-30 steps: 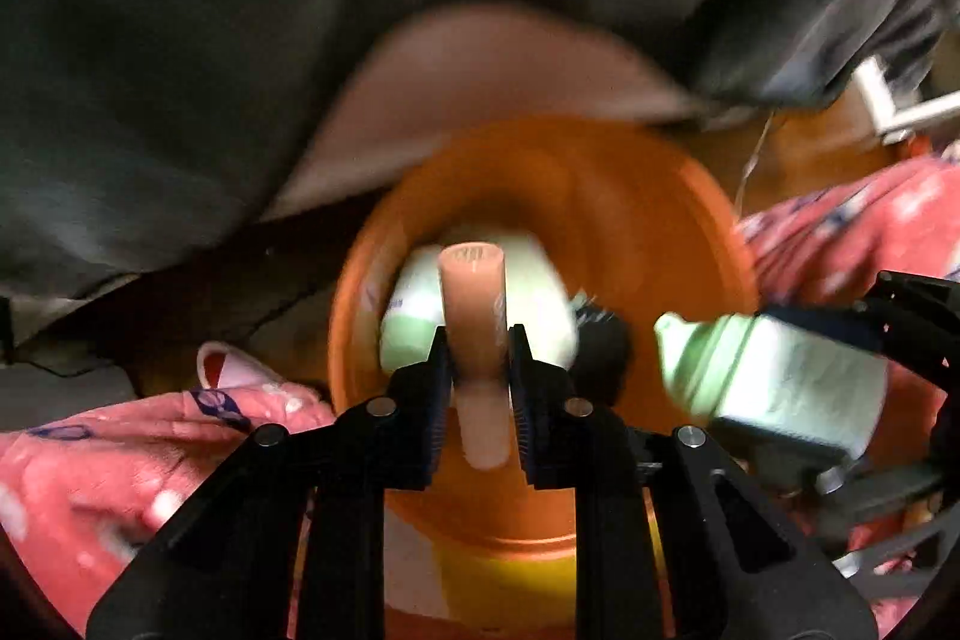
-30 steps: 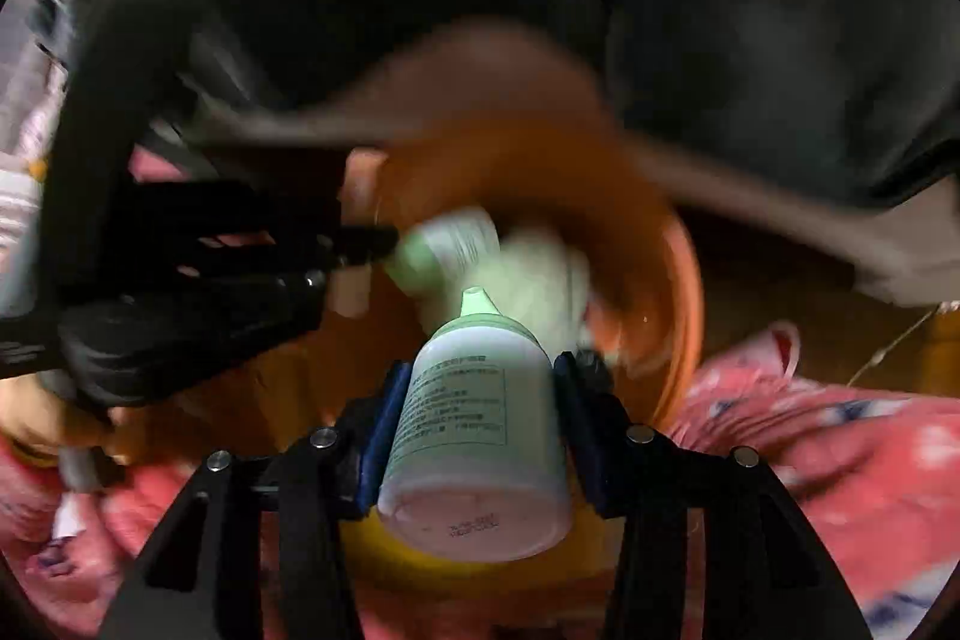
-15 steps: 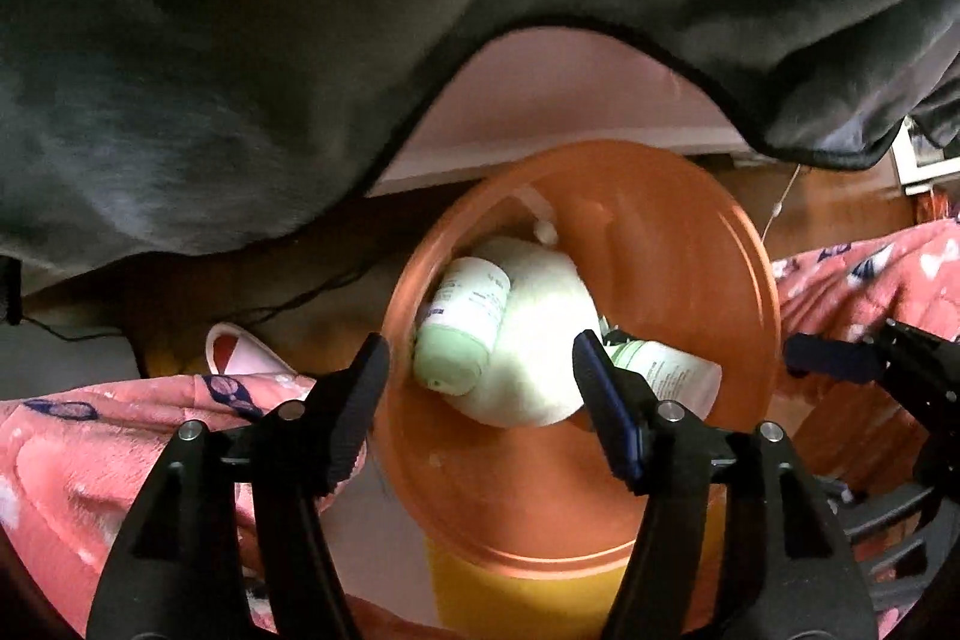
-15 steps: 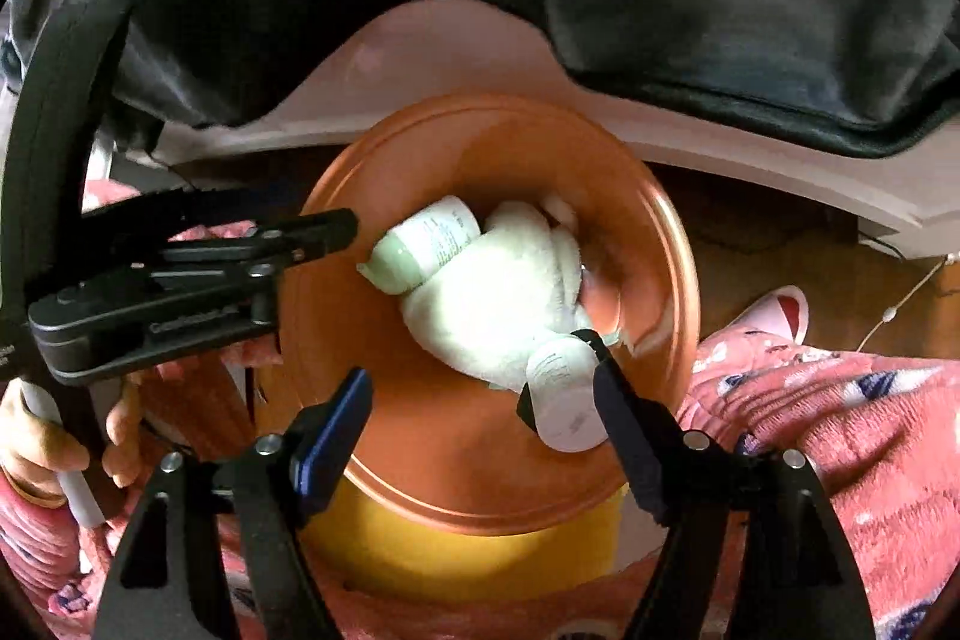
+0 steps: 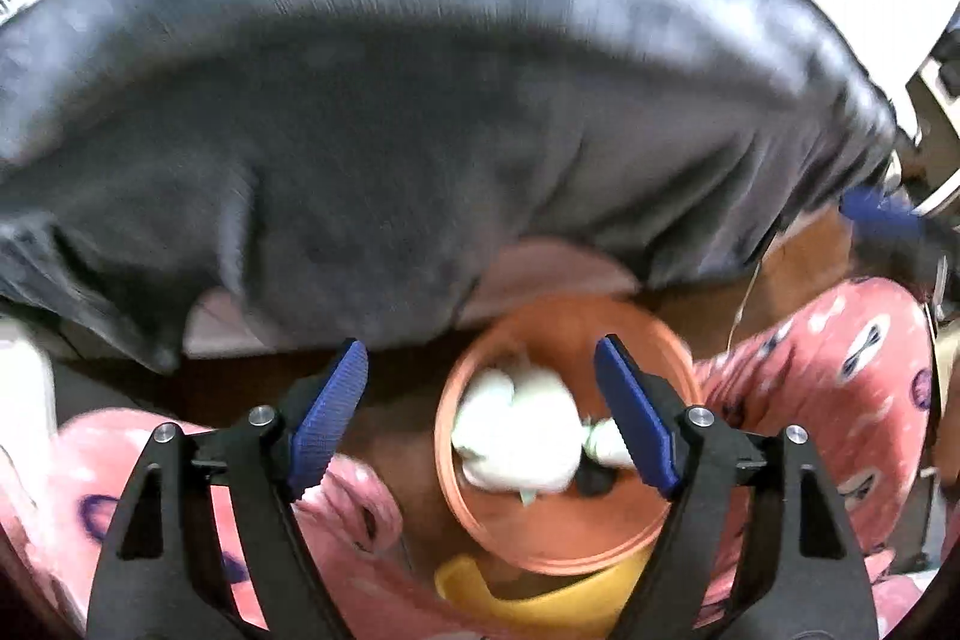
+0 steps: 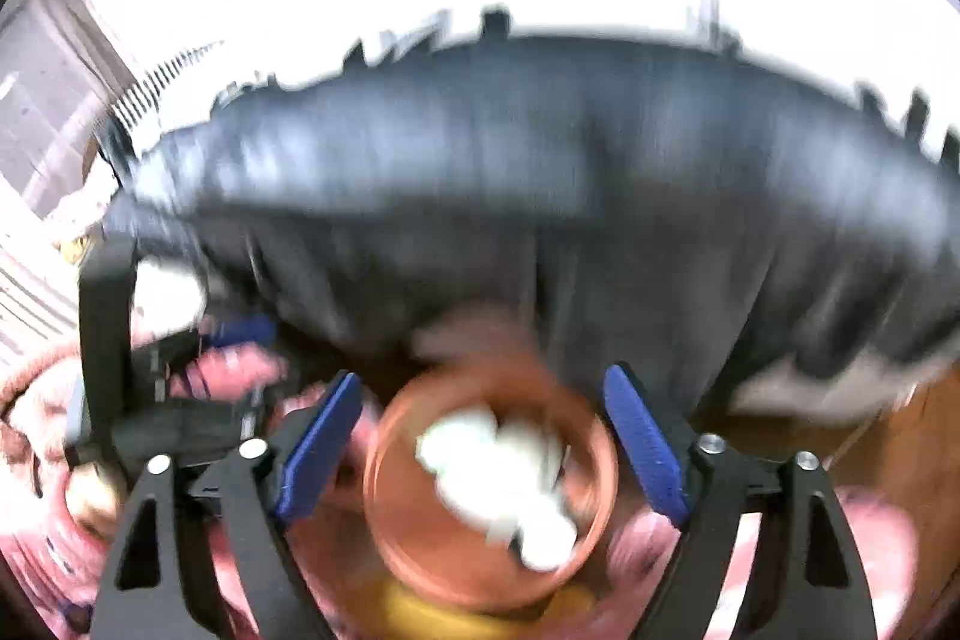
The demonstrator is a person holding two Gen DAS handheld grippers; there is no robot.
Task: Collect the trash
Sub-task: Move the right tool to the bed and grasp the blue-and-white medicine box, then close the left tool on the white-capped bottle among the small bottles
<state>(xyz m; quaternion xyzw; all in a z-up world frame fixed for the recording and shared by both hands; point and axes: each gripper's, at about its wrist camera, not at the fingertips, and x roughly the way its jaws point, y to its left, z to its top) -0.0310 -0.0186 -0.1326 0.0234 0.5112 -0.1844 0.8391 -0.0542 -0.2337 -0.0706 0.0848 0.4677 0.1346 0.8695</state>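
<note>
Both claws, left (image 5: 480, 421) and right (image 6: 483, 451), gape empty above the orange bin (image 5: 564, 538) holding white trash (image 5: 516, 445); drop step looks complete, next: locate remaining litter.

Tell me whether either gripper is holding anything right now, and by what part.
Nothing is held. The left gripper and right gripper are both open and empty above the orange bin, where the pale trash lies.
</note>
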